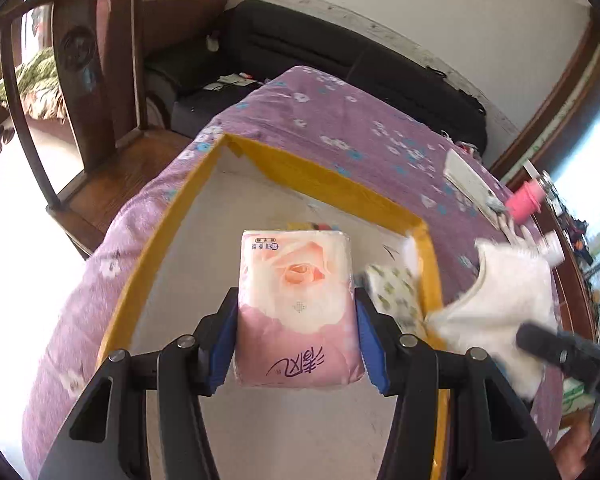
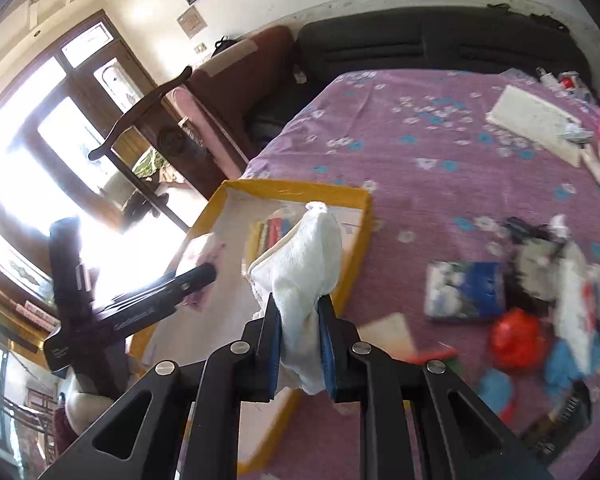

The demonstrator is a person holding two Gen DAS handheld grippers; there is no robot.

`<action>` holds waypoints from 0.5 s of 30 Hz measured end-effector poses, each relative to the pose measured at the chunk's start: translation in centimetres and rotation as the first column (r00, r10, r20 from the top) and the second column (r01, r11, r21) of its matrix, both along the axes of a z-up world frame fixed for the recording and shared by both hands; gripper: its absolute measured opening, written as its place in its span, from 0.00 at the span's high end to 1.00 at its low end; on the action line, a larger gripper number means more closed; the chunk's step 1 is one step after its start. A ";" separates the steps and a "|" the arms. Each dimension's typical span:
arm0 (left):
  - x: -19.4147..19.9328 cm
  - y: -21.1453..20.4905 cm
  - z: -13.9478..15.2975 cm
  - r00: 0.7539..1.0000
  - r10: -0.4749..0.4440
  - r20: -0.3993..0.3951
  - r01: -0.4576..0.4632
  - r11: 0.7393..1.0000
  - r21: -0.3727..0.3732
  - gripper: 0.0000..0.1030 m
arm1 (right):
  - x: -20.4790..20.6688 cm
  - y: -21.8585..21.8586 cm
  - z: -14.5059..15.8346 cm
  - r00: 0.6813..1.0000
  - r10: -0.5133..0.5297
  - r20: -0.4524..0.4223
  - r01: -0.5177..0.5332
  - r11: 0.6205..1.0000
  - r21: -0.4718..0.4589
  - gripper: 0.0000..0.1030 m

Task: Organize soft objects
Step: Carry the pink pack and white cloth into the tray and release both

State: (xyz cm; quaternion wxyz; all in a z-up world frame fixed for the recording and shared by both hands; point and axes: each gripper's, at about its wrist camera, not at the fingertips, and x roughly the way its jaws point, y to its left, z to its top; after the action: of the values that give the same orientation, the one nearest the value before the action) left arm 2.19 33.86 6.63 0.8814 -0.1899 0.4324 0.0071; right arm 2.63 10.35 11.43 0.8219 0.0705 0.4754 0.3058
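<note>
Tissue pack (image 1: 298,304): light, squashy; left gripper (image 1: 296,332) jaws clamped on its sides, above yellow-rimmed box (image 1: 332,184).
Towel (image 2: 300,276): limp; right gripper (image 2: 300,344) jaws pinch its bunched end.

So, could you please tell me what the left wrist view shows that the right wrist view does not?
Left only: the rose print on the tissue pack gripped by the left hand-held gripper.
Right only: a blue packet and red bundle on the bedspread.
Both: the yellow tray and the white cloth held by the right hand-held gripper.

purple floral bed (image 2: 440,184), yellow-rimmed box (image 2: 364,216), clutter (image 2: 540,280)
</note>
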 end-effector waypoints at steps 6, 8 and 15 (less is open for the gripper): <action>3.9 2.5 -0.4 1.000 0.018 0.000 -0.018 1.000 0.018 0.28 | 0.8 4.9 -2.9 0.995 0.079 -0.062 -0.081 0.997 -0.021 0.81; 4.3 3.0 -0.4 1.000 0.020 0.001 -0.020 1.000 0.005 0.26 | 0.8 6.0 -4.0 0.991 0.099 -0.088 -0.101 0.995 -0.023 0.79; 2.1 3.6 0.4 0.999 0.015 0.042 -0.012 0.997 -0.077 0.20 | 0.9 6.5 -5.0 0.990 0.098 -0.105 -0.099 0.995 0.001 0.39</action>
State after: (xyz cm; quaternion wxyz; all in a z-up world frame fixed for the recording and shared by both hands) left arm 4.30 37.48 7.01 0.8824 -0.2265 0.4123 -0.0073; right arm 3.56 16.80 6.39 0.7798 0.0613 0.5214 0.3410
